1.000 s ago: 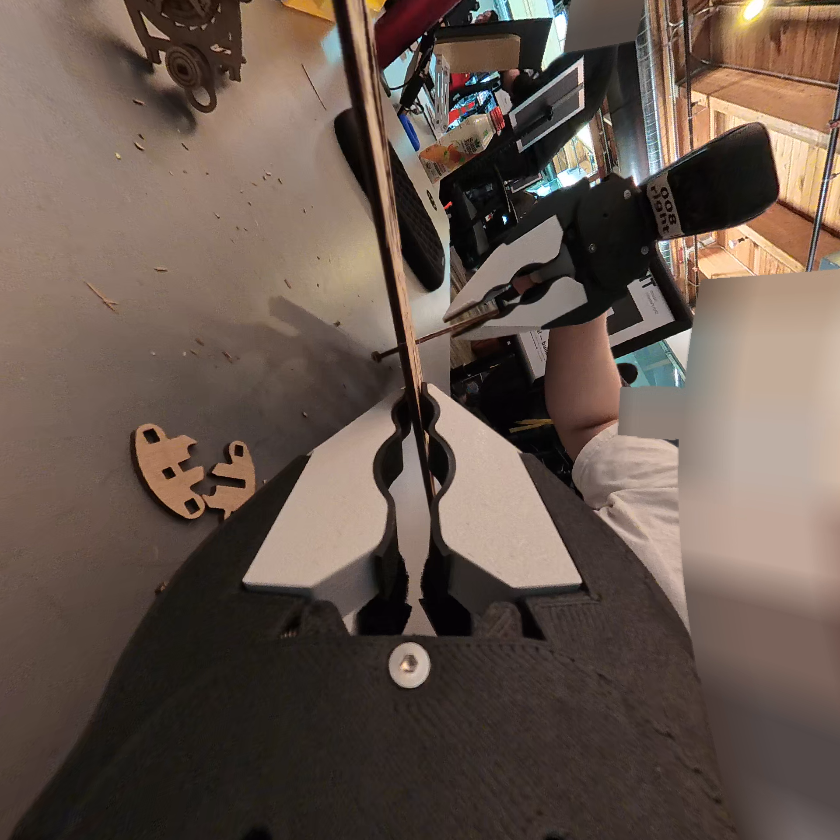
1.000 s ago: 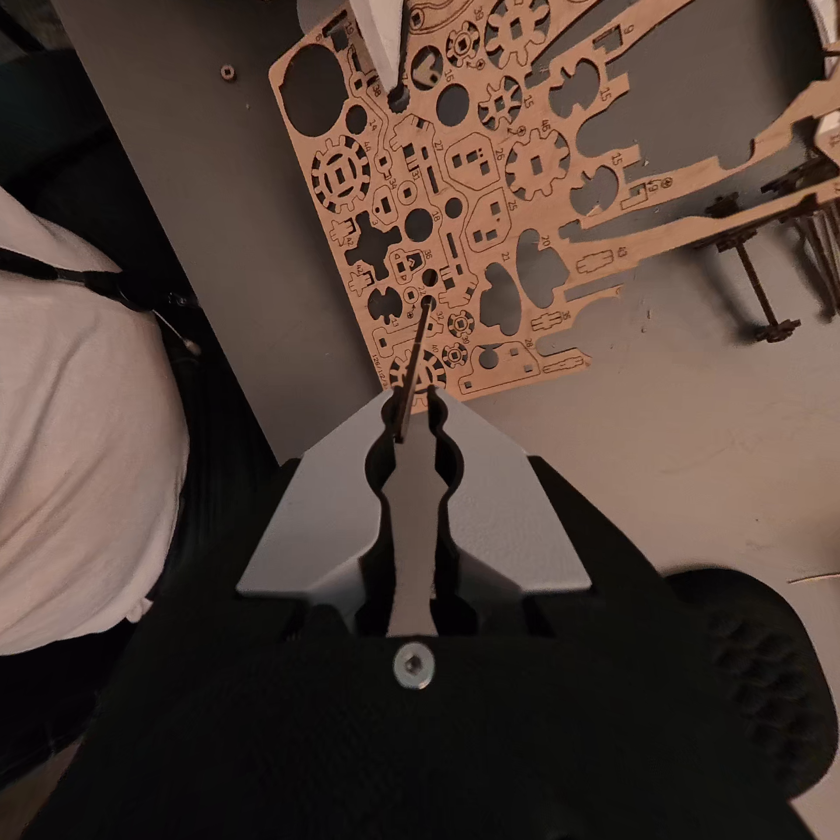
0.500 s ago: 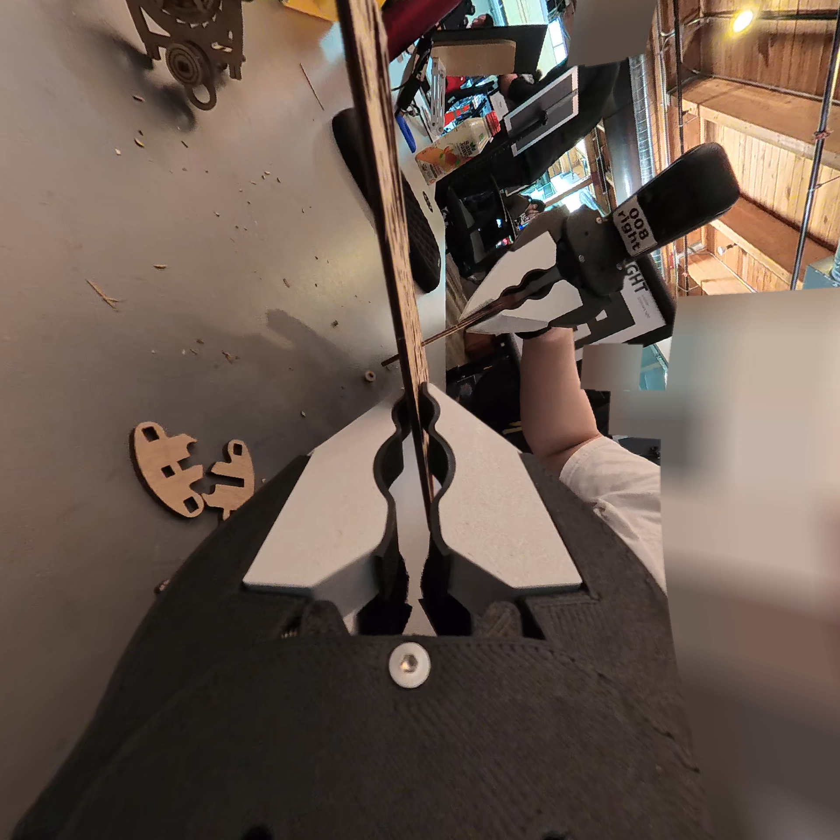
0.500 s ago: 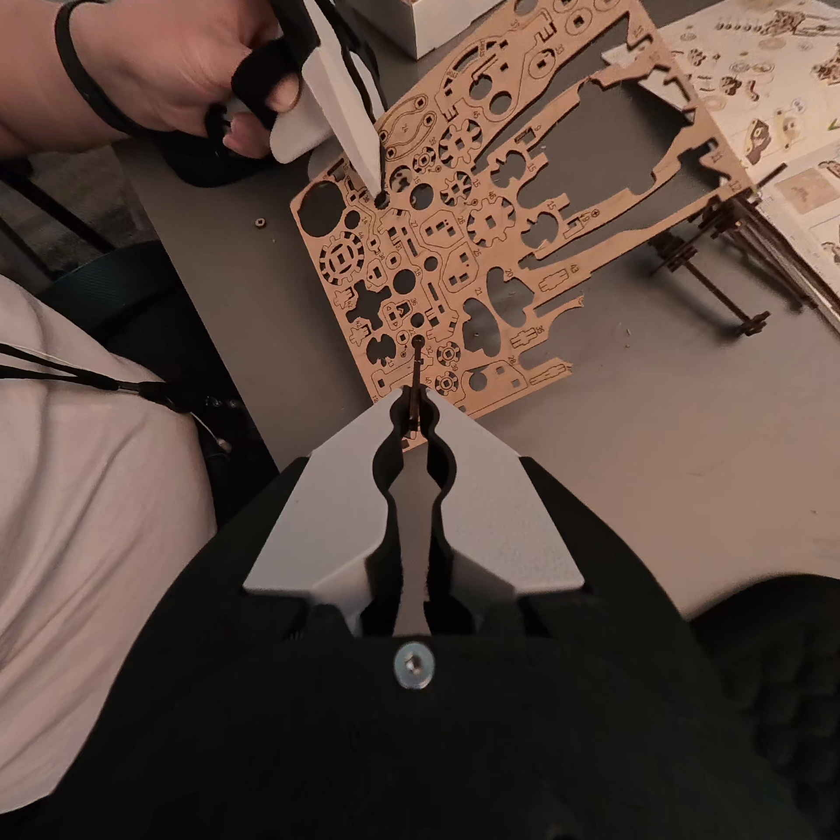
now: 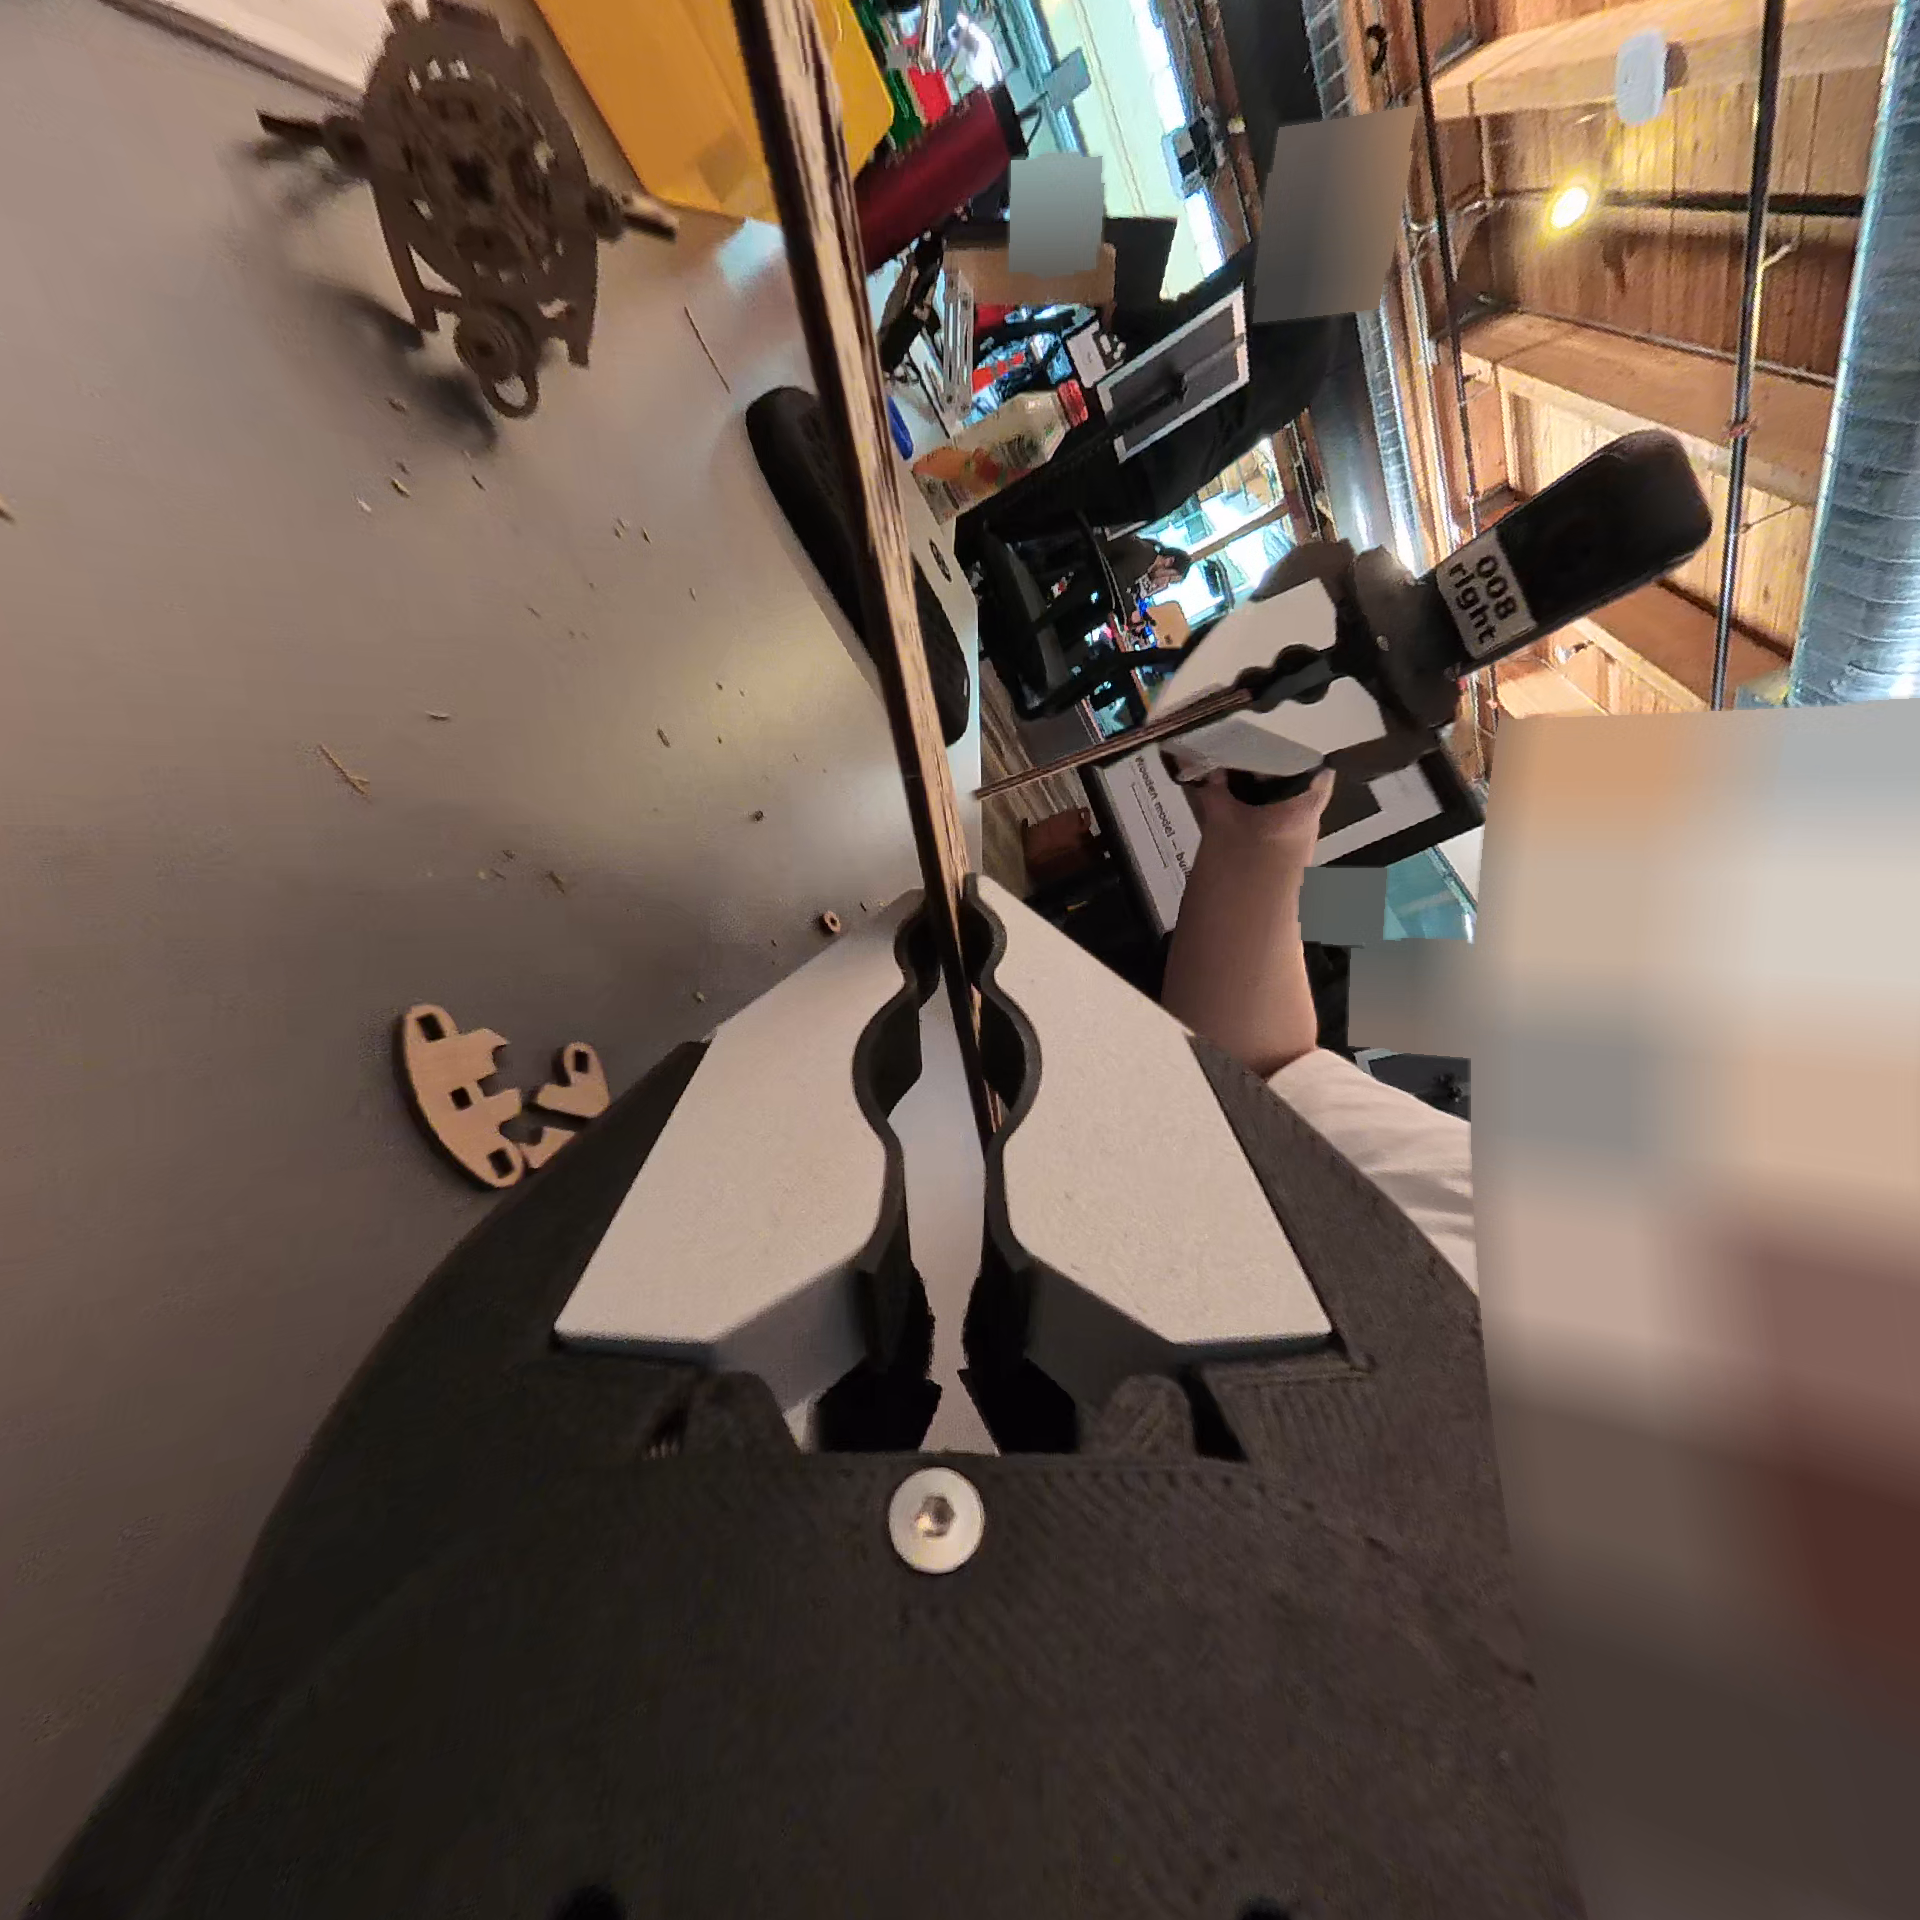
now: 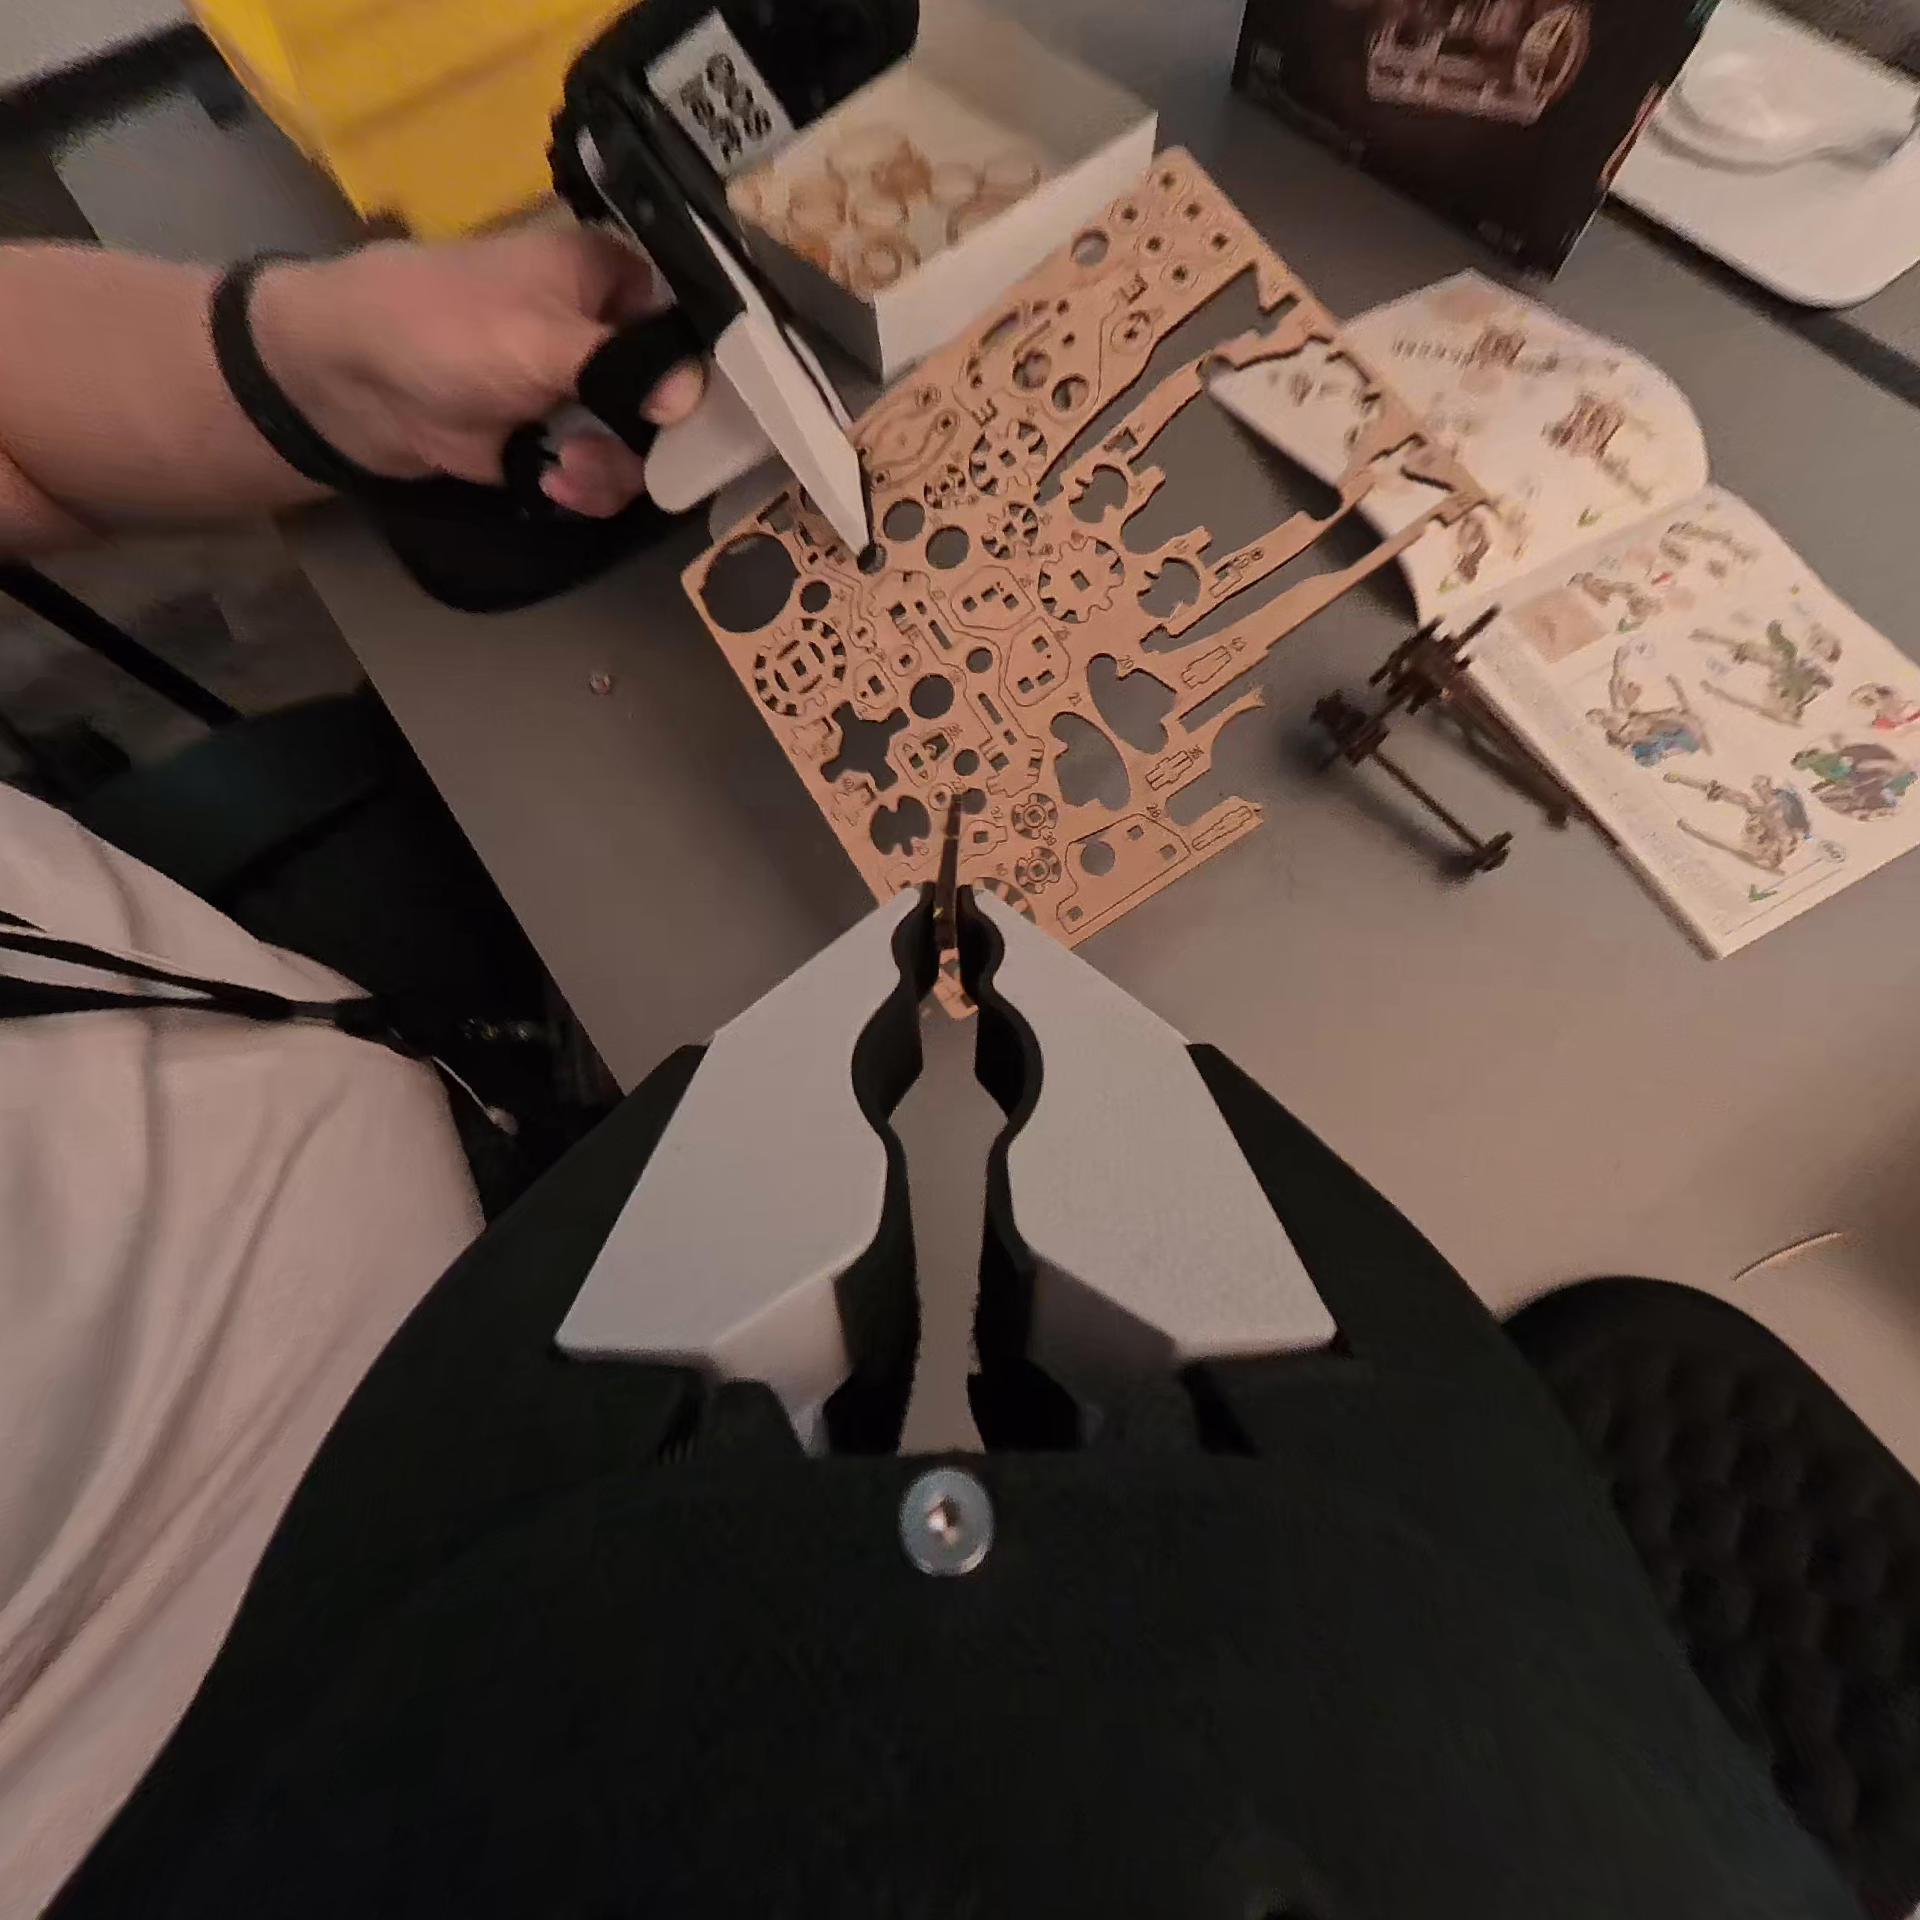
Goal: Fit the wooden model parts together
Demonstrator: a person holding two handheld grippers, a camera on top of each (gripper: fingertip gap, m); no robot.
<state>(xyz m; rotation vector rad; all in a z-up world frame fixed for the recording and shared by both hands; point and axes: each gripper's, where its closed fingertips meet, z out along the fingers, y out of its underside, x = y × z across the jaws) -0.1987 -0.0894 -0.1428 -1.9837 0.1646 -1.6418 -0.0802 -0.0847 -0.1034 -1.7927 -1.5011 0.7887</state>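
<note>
My left gripper (image 5: pixel 951 904) is shut on the edge of a laser-cut wooden parts sheet (image 5: pixel 862 499), seen edge-on as a thin dark strip. In the right wrist view the sheet (image 6: pixel 1101 665) shows flat, full of cut-outs, with the left gripper (image 6: pixel 857 530) clamped on its far left edge. My right gripper (image 6: pixel 940 904) is shut on a thin wooden rod (image 6: pixel 948 852) that points at the sheet's near edge. In the left wrist view the right gripper (image 5: pixel 1179 727) holds the rod (image 5: pixel 1060 769) with its tip just short of the sheet.
On the grey table (image 6: pixel 1403 1039) lie an open instruction booklet (image 6: pixel 1683 707), a dark axle assembly (image 6: pixel 1423 748), a white box of wooden rings (image 6: pixel 935 177), a yellow bin (image 6: pixel 416 104), two loose cut pieces (image 5: pixel 488 1101), a small ring (image 5: pixel 828 922) and a geared wooden model (image 5: pixel 468 208).
The right gripper has drawn back and up from the sheet, so the rod that poked through it now ends short of it. A small ring now lies on the table.
</note>
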